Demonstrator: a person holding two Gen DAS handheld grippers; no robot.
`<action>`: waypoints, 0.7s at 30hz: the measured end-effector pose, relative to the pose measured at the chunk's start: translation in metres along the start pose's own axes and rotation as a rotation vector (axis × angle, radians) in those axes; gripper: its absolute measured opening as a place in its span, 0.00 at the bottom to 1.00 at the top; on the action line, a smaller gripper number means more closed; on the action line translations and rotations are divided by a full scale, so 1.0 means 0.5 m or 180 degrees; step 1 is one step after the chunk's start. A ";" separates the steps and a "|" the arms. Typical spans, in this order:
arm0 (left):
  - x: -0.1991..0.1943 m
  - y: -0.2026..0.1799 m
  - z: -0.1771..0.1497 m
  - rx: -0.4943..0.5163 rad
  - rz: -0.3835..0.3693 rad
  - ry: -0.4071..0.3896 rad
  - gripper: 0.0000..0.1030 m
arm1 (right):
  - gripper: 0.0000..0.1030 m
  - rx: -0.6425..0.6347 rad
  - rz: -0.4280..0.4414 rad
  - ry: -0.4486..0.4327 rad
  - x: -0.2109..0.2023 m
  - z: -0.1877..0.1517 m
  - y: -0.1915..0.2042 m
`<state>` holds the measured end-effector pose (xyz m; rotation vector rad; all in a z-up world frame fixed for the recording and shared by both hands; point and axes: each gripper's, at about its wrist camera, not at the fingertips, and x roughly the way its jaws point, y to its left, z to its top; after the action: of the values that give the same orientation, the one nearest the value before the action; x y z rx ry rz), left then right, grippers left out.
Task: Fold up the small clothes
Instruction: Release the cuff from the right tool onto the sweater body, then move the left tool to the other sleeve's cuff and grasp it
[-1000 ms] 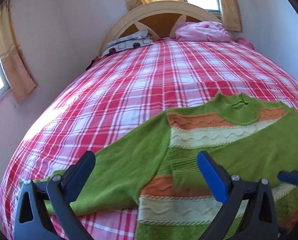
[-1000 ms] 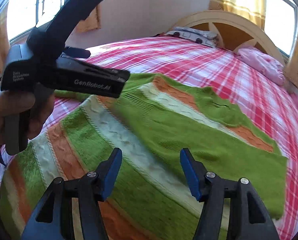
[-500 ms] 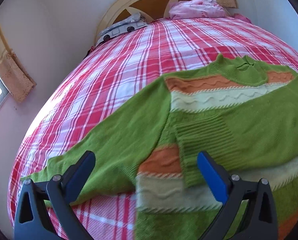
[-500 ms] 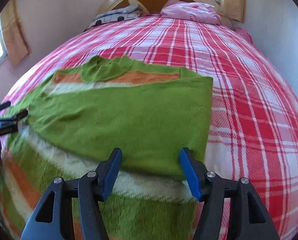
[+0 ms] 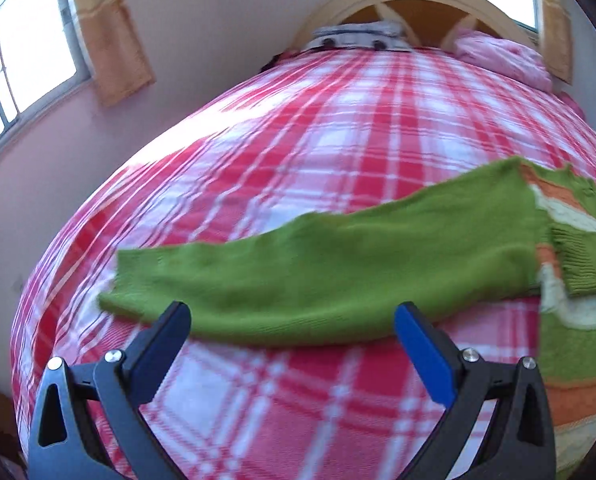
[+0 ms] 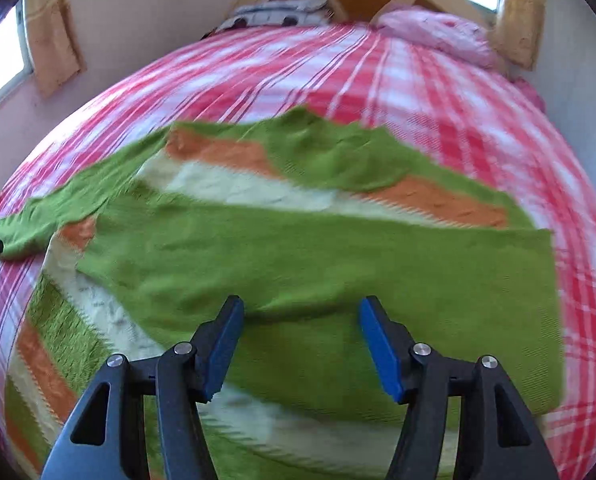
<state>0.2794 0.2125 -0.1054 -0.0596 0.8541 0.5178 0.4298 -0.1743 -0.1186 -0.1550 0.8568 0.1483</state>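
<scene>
your green striped sweater (image 6: 298, 248) lies flat on the red plaid bed cover (image 5: 338, 128), one sleeve already folded across its chest, the other sleeve (image 5: 318, 276) stretched out sideways over the cover. your left gripper (image 5: 292, 322) hovers at the near edge of that outstretched sleeve with its jaws released and nothing between them. your right gripper (image 6: 300, 320) hangs over the folded-in sleeve on the body, jaws likewise apart and empty.

the likely next step is bringing the loose sleeve in, and here is where it could slip. the knit is soft and thick, so if you pinch only the top layer near the cuff, the sleeve may sag or twist on the way over. if you bite too deep you could catch the bed cover along with it and drag the whole sweater out of line. the folded sleeve sits loose too; brush it with the right fingers and it may flop open
</scene>
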 end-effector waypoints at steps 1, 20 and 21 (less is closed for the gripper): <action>0.005 0.025 -0.006 -0.0076 0.0048 0.0019 1.00 | 0.60 -0.0031 -0.0041 -0.0057 -0.004 -0.008 0.012; 0.034 0.316 -0.067 -0.1891 0.0119 0.0237 1.00 | 0.65 -0.0302 0.0026 -0.0339 -0.029 -0.073 0.059; 0.034 0.313 -0.068 -0.1925 0.0089 0.0242 1.00 | 0.66 -0.0289 0.0033 -0.0341 -0.029 -0.074 0.058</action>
<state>0.1928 0.3477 -0.1167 -0.6245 0.7479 0.7901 0.3875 -0.1543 -0.1334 -0.2255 0.7444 0.2036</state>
